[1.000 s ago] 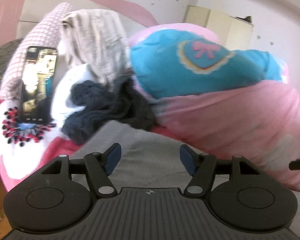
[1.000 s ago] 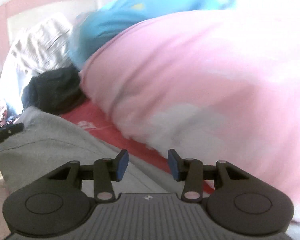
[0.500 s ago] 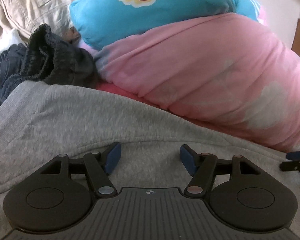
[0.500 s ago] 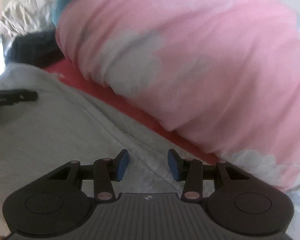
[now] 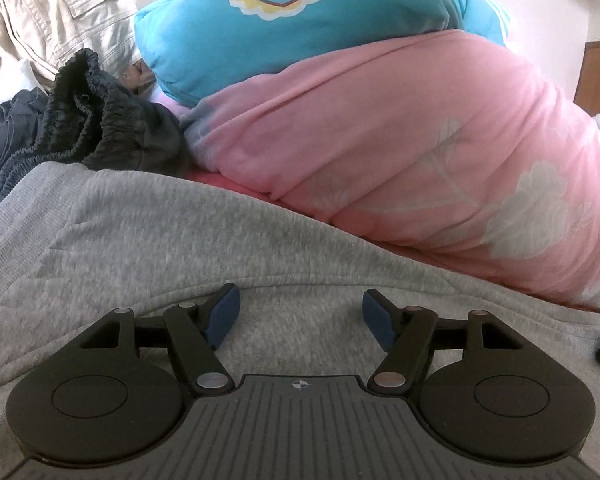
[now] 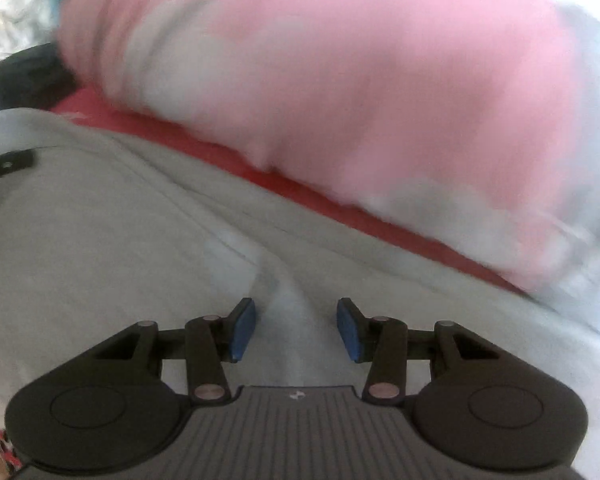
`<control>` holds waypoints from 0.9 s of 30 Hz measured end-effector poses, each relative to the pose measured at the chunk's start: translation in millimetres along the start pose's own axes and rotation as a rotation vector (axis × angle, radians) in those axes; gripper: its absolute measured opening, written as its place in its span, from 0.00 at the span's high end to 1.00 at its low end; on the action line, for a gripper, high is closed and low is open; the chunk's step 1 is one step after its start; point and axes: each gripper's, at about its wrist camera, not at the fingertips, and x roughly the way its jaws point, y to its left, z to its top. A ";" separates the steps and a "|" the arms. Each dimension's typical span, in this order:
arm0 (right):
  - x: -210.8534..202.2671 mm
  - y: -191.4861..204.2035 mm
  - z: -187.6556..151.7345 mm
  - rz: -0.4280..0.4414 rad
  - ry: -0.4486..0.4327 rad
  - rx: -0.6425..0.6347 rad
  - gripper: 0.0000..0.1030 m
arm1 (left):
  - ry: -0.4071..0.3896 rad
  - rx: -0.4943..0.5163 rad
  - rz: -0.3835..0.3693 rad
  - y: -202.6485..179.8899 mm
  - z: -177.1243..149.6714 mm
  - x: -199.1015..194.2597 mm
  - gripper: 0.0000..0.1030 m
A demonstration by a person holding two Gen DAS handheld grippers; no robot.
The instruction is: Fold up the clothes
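Note:
A grey sweatshirt (image 5: 204,240) lies spread on the bed and fills the lower half of both views. My left gripper (image 5: 298,320) hovers low over it, open, with only grey fabric between the blue pads. In the right wrist view the same grey sweatshirt (image 6: 112,248) has a raised fold running toward my right gripper (image 6: 296,328), which is open and straddles that fold. The right view is blurred. The tip of the left gripper (image 6: 6,166) shows at that view's left edge.
A big pink quilt (image 5: 420,152) lies bunched just behind the sweatshirt, with a blue pillow (image 5: 300,28) on top. Dark crumpled clothes (image 5: 88,120) and beige trousers (image 5: 52,12) sit at the back left. Red sheet (image 6: 188,144) shows between quilt and sweatshirt.
Both grippers have dropped lower and moved forward over the grey sweatshirt, closer to the pink quilt. Both stayed open. The phone and patterned sheet have left the left view.

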 end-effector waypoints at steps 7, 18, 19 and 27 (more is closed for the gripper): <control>-19.9 14.4 -3.2 -0.138 -0.121 0.005 0.98 | -0.004 0.015 0.008 -1.0 -1.4 0.3 0.34; -38.7 7.7 27.1 -0.212 -0.209 0.005 0.98 | -0.006 -0.022 0.007 2.5 4.7 1.5 0.35; -33.0 5.1 29.0 -0.208 -0.198 0.014 0.98 | -0.007 -0.026 0.008 2.9 5.2 2.0 0.35; 45.7 -13.5 13.5 -0.172 -0.069 0.058 0.97 | -0.009 -0.003 0.022 -1.2 4.6 4.3 0.34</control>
